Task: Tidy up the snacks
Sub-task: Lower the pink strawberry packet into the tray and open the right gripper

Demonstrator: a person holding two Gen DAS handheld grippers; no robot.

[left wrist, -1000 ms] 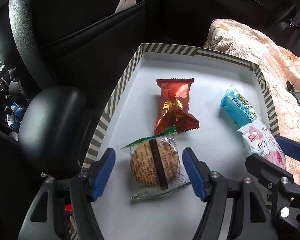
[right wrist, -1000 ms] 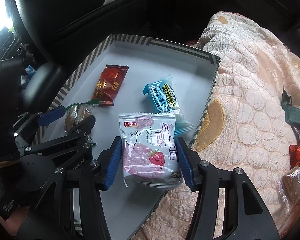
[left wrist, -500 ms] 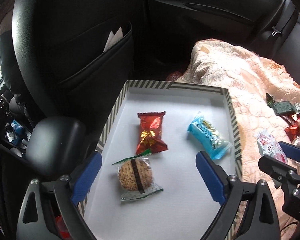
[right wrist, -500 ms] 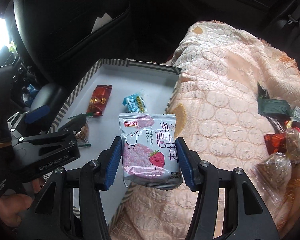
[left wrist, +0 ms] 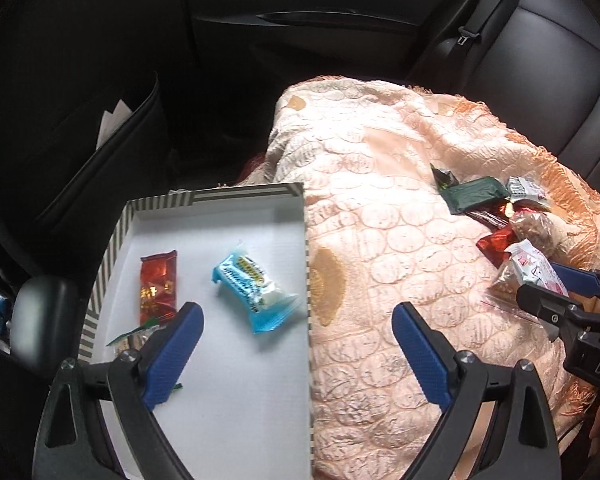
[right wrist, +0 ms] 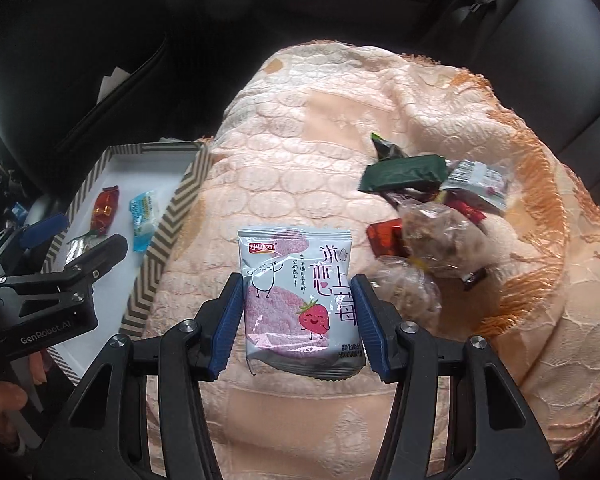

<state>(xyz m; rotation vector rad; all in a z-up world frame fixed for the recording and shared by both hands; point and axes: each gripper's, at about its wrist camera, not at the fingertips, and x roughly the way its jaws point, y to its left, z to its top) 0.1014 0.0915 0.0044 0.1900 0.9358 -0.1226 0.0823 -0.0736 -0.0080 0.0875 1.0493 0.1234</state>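
Observation:
My right gripper [right wrist: 298, 322] is shut on a white and pink strawberry snack packet [right wrist: 298, 300] and holds it over the peach quilt, right of the tray; the packet also shows in the left wrist view [left wrist: 536, 268]. My left gripper [left wrist: 296, 350] is open and empty over the right edge of the striped tray [left wrist: 204, 200]. In the tray lie a red packet [left wrist: 159, 282], a blue packet [left wrist: 252, 294] and a round biscuit packet [left wrist: 134, 340], partly hidden by my left finger. A pile of loose snacks [right wrist: 424, 216] lies on the quilt.
The peach quilt [left wrist: 380, 240] covers the car's back seat. The black front seat back with its pocket [left wrist: 100, 128] stands left of the tray. A black armrest [left wrist: 44, 316] is at the tray's left side. The snack pile also shows in the left wrist view [left wrist: 496, 208].
Both grippers have pulled back and swung right, away from the tray toward the snack pile. The right gripper carried the strawberry packet with it. The left gripper stays open and empty.

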